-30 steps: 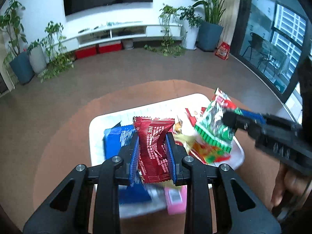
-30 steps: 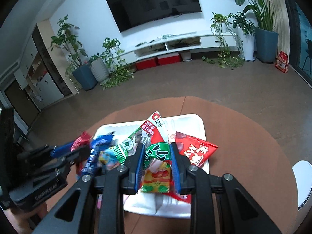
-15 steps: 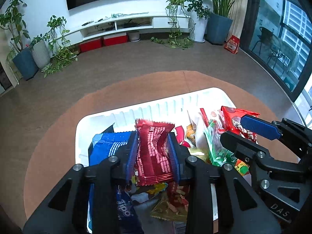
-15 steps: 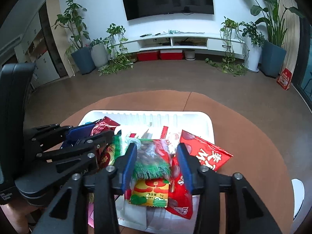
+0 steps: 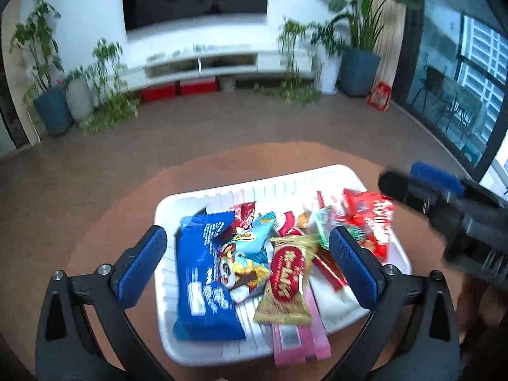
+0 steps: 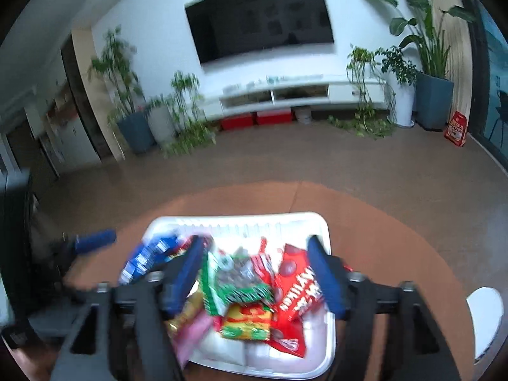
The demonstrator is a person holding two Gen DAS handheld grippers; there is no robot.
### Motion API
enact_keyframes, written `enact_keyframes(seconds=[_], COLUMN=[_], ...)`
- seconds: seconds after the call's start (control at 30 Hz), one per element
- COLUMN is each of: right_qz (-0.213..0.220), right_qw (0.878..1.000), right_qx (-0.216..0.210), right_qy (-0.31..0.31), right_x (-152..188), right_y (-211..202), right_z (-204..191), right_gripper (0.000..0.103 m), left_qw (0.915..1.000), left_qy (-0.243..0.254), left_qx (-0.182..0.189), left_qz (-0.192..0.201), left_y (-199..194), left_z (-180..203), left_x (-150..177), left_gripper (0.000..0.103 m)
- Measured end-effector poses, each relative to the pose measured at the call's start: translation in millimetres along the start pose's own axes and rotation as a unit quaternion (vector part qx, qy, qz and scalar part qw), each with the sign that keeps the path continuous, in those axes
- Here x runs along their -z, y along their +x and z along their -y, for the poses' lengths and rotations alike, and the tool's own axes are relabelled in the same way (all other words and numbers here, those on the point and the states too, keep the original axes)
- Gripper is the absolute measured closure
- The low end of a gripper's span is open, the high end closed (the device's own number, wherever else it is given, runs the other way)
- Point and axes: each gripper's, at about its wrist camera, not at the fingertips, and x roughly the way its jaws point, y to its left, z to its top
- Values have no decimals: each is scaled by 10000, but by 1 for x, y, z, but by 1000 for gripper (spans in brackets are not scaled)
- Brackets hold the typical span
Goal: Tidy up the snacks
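Note:
A white tray (image 5: 254,187) on the round brown table (image 5: 111,222) holds several snack packets: a blue biscuit pack (image 5: 203,273), a gold-and-red wafer (image 5: 287,282), a pink packet (image 5: 298,336) and a red bag (image 5: 368,216). My left gripper (image 5: 247,260) is open and empty above the tray. In the right wrist view my right gripper (image 6: 257,273) is open and empty over a green packet (image 6: 238,282) and a red bag (image 6: 295,289) lying in the tray (image 6: 254,222). The right gripper also shows at the right edge of the left wrist view (image 5: 444,197).
A white plate (image 6: 485,314) sits at the table's right edge. Beyond the table are brown floor, potted plants (image 5: 50,108), a white TV console (image 5: 203,63) and a glass door (image 5: 460,79) on the right.
Both grippers opened wide. The left let go of the dark red packet and the right let go of the green packet, which now lie in the tray. Both pulled back.

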Motion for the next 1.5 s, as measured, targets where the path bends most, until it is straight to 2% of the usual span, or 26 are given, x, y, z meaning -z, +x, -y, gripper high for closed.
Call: enact_keyframes(seconds=[0.13,0.23,0.27,0.33,0.4,0.43,0.53,0.67,0.8,0.9,1.03,1.23,1.5], right_qz=[559,821,885,999,1000,976,874,777,793,818,726,454,126], right_qw=[9978,9956,9950,9939,9941,9947,9962,9957,9901,9875,9896,9891,9874], right_qx=[-367,-460,-463,-452,-397,-304,17,430,890,1034,1082,1229,1393], right_qy=[42,22,35,102,130,110,-7,-268,-740,-866,-616,-665,-736], right_x=[-7,-4,-2,6,14,23,49,93,139,153,162,172,182], right_y=[-38,-65,-72,-89,-99,-105,-120,-144,-168,-178,-183,-175,-160], right_z=[-7,-11,-11,-9,-8,-8,-15,-27,-41,-45,-39,-41,-46], right_gripper=[2,1,1,0,0,0,0,0,0,0,0,0,0], left_qw=[9962,9936,9942,9954,9926,9919,9905,9876,9869,9865,9873,9909,9903], left_qy=[183,154,170,171,208,206,-161,-571,-975,-995,-756,-735,-923], left_qx=[63,413,352,-71,-790,-956,-1279,-1436,-1269,-1232,-1278,-1069,-1043], left_qz=[849,1043,1000,939,898,814,485,286,206,412,561,367,20], left_y=[-62,-102,-116,-134,-149,-152,-158,-164,-171,-183,-197,-191,-170], left_z=[11,20,25,33,42,43,36,19,4,5,14,16,8], left_x=[18,39,50,70,95,105,138,181,207,216,221,227,229], left_gripper=[0,0,0,0,0,0,0,0,0,0,0,0,0])
